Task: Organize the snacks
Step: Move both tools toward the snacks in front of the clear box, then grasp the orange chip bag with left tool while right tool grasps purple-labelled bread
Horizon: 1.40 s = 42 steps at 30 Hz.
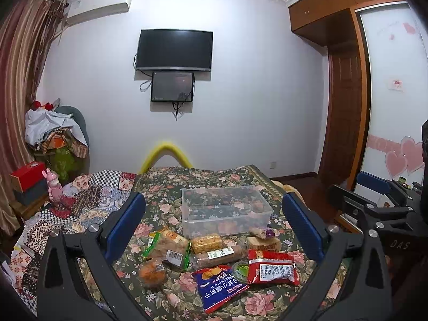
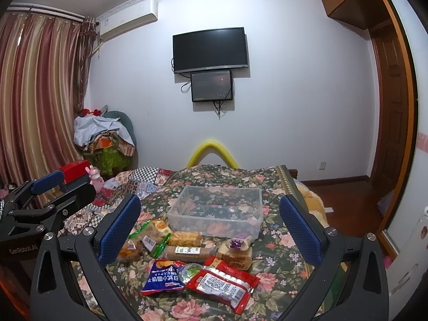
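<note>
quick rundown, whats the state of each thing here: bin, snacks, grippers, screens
clear plastic bin: upright, no lid, empty
red snack packet: sealed, lying flat on the floral cover, outside the bin
blue snack bag: sealed, lying flat, outside the bin
long wrapped roll: sealed, on its side
left gripper: open, holding nothing
right gripper: open, holding nothing
wall TV: screen dark

left gripper [image 1: 212, 220] fingers spread, right gripper [image 2: 210, 224] likewise

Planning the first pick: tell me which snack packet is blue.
The blue biscuit bag, printed with white characters, at the front of the pile beside the red packet. No other snack wrapper is blue.
</note>
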Available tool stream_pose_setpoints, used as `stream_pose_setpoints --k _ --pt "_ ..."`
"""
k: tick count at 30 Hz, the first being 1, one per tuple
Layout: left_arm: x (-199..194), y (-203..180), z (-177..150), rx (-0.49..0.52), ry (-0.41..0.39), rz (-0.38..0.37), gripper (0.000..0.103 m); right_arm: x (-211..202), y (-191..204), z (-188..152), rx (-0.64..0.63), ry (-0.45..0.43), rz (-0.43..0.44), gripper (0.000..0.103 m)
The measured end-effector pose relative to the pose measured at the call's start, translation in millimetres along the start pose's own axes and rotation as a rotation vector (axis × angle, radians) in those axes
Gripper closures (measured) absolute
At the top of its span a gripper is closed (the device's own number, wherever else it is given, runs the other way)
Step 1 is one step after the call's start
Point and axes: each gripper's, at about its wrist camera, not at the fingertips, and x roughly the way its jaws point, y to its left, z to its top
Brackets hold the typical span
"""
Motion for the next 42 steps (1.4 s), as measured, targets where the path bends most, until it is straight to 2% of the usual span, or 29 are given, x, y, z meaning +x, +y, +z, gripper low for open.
stream_pose_setpoints --k 5,11,14,22,29,38,42 --pt "15.3 8.2 -9.6 -0.02 0.034 0.004 0.0 15.2 -8.9 -10.1 0.01 0.036 -0.017 0.0" --pt "35.5 21.8 -30.2 -0.011 0.054 0.047 0.0 35.3 -23.7 -24.8 0.08 0.172 -0.048 0.0" --pt "43.2 28.3 -43.4 0.008 0.054 0.077 0.0 48.9 -34.4 -34.6 0.082 0.204 -0.068 0.0" --pt "79.3 60.4 -76.8 -0.049 0.217 0.066 0.0 90.5 -44.2 -67.7 0.104 0.288 -0.051 0.0" --pt "114.2 97.3 -108.3 -0.069 0.336 0.141 0.0 117.2 -42.4 -90.5 0.097 0.391 -0.028 0.0" --pt "151.7 127.8 -144.4 -0.125 0.465 0.148 0.001 149.2 -48.9 -91.8 0.088 0.433 -0.037 0.0" --pt "168.2 131.7 -157.6 -0.159 0.507 0.138 0.006 161.8 -55.7 -85.2 0.067 0.443 -0.052 0.0"
